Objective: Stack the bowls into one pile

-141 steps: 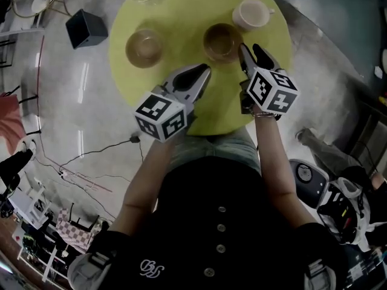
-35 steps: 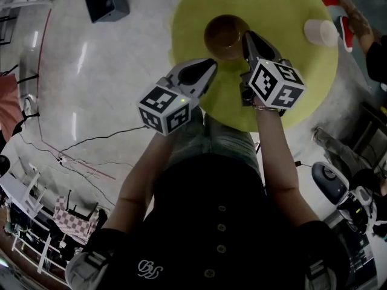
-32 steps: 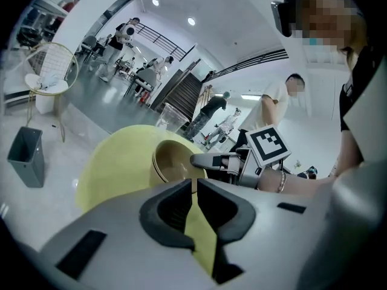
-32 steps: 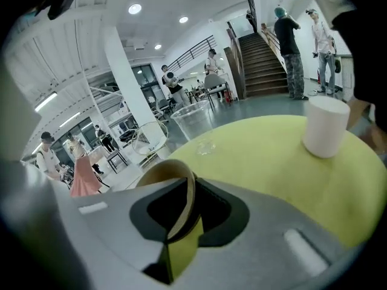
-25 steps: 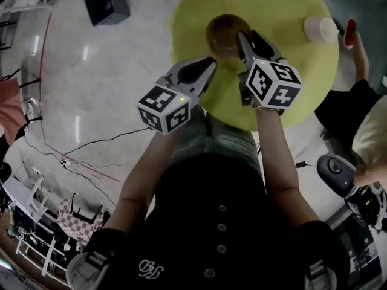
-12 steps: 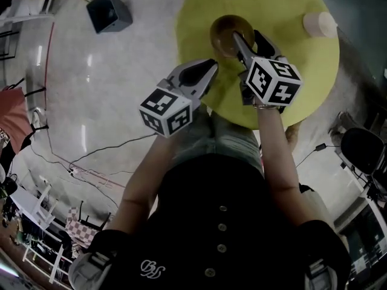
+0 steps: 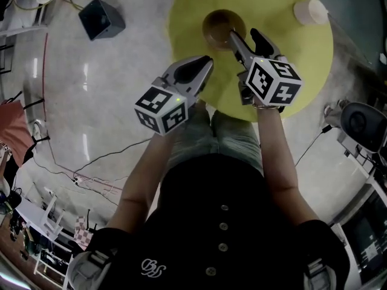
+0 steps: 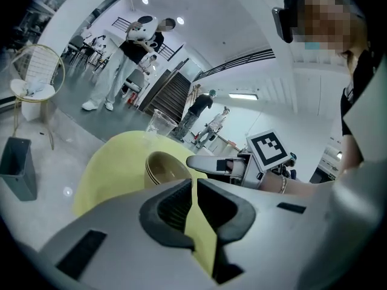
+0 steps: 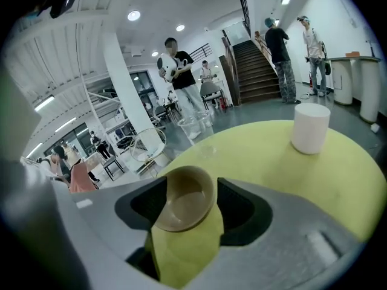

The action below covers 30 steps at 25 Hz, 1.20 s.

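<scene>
Brown bowls sit nested in one pile [image 7: 221, 26] near the left side of the round yellow table [image 7: 284, 59]. My right gripper [image 7: 244, 36] is at the pile's right rim, and its jaws have just been opening. They stand open, with the pile [image 9: 184, 199] in the gap and neither pad pressing on it. My left gripper [image 7: 204, 64] hovers at the table's near edge, short of the pile [image 8: 161, 168]. Its jaws [image 8: 195, 189] are shut on nothing.
A white cup [image 7: 310, 11] stands at the table's right side [image 9: 310, 127]. A clear glass [image 9: 195, 125] stands at the far edge. On the floor to the left are a black box [image 7: 101, 18] and cables [image 7: 97, 162]. People stand in the background.
My right gripper's jaws have spread apart from the bowl rim they were closed on. Both grippers have stayed near the same places. Since the earliest frame, two separate bowls have become one pile.
</scene>
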Each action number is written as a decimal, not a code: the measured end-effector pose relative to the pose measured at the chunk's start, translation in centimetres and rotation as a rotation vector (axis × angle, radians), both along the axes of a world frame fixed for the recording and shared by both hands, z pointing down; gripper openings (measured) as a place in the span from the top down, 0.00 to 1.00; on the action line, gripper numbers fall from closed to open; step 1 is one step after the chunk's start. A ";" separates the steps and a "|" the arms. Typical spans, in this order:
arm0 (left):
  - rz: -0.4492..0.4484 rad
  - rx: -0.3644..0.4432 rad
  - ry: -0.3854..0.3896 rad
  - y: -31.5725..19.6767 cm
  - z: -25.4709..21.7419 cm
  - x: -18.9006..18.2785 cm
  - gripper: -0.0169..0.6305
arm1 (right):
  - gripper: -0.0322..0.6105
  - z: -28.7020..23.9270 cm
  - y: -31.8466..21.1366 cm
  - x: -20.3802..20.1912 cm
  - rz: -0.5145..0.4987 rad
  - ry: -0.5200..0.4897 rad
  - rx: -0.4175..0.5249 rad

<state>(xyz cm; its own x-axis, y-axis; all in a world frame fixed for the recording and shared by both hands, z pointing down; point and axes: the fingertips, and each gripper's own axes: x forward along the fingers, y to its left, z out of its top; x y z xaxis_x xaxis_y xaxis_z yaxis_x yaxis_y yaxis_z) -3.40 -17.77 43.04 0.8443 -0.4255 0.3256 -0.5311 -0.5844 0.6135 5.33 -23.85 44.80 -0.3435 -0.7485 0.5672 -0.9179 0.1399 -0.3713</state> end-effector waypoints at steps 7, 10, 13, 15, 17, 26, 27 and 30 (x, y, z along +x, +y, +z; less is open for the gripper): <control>0.004 0.044 0.062 -0.7 -2.6 1.4 0.92 | 0.56 -4.1 1.2 1.9 0.032 -0.061 0.063; 0.014 0.054 0.066 -0.9 -3.2 2.0 0.92 | 0.60 -5.9 1.5 2.4 0.025 -0.076 0.090; 0.031 0.061 0.072 -1.1 -3.5 2.3 0.92 | 0.67 -7.1 1.4 2.0 0.016 -0.113 0.108; 0.045 0.071 0.074 -0.9 -3.9 3.2 0.92 | 0.73 -7.6 1.6 2.3 0.001 -0.124 0.120; 0.052 0.086 0.073 -0.5 -4.6 4.8 0.92 | 0.81 -8.1 2.4 3.4 -0.016 -0.137 0.131; 0.060 0.169 0.067 -0.3 -7.9 7.7 0.92 | 0.94 -12.2 4.3 4.6 -0.115 -0.191 0.256; 0.062 0.176 0.067 0.0 -8.5 7.7 0.92 | 0.94 -12.9 4.7 4.4 -0.126 -0.190 0.263; 0.076 0.194 0.069 0.7 -10.3 8.0 0.92 | 0.94 -14.9 5.6 4.3 -0.146 -0.186 0.286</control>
<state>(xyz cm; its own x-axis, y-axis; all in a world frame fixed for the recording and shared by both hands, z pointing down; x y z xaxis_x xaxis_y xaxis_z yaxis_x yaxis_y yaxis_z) 4.59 -17.07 32.76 0.8937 -0.4089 0.1846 -0.4419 -0.7315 0.5192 9.64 -18.24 29.86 -0.5356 -0.8034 0.2601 -0.8014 0.3864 -0.4566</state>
